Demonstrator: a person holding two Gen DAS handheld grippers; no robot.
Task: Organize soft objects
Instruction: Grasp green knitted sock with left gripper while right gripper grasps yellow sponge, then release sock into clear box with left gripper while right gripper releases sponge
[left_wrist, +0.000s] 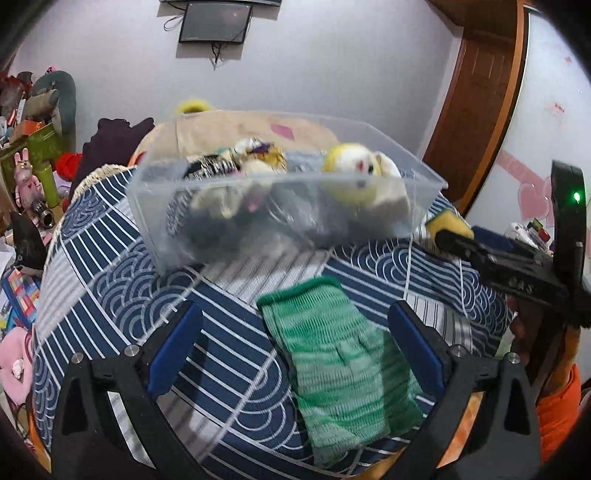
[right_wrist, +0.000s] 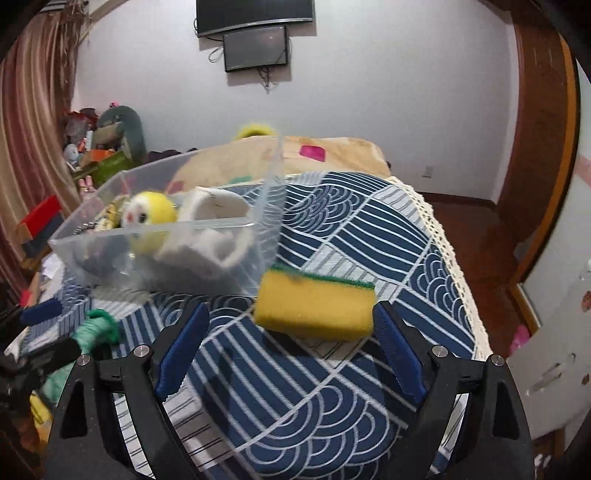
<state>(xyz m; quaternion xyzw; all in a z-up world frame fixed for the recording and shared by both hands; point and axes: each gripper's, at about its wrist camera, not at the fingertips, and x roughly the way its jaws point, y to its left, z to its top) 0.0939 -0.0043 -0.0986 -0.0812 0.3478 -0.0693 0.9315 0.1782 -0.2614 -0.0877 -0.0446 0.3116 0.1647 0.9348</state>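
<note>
A clear plastic bin (left_wrist: 155, 206) sits on a blue patterned cloth and holds several soft toys, among them a yellow and white plush (left_wrist: 354, 170). A green knit cloth (left_wrist: 340, 365) lies on the cloth between the wide-open jaws of my left gripper (left_wrist: 295, 332), nearer the right finger. In the right wrist view a yellow sponge with a green top (right_wrist: 314, 306) lies beside the bin (right_wrist: 273, 206), just ahead of my open right gripper (right_wrist: 291, 332) and close to its right finger. The plush (right_wrist: 147, 214) shows there too. The green cloth (right_wrist: 96, 328) shows at far left.
The table carries a blue and white wave-patterned cloth (right_wrist: 369, 229) with a lace edge on the right. A beige cushion (left_wrist: 236, 129) lies behind the bin. Cluttered toys and boxes (left_wrist: 29, 147) stand at the left. A wooden door frame (left_wrist: 476, 103) is at the right.
</note>
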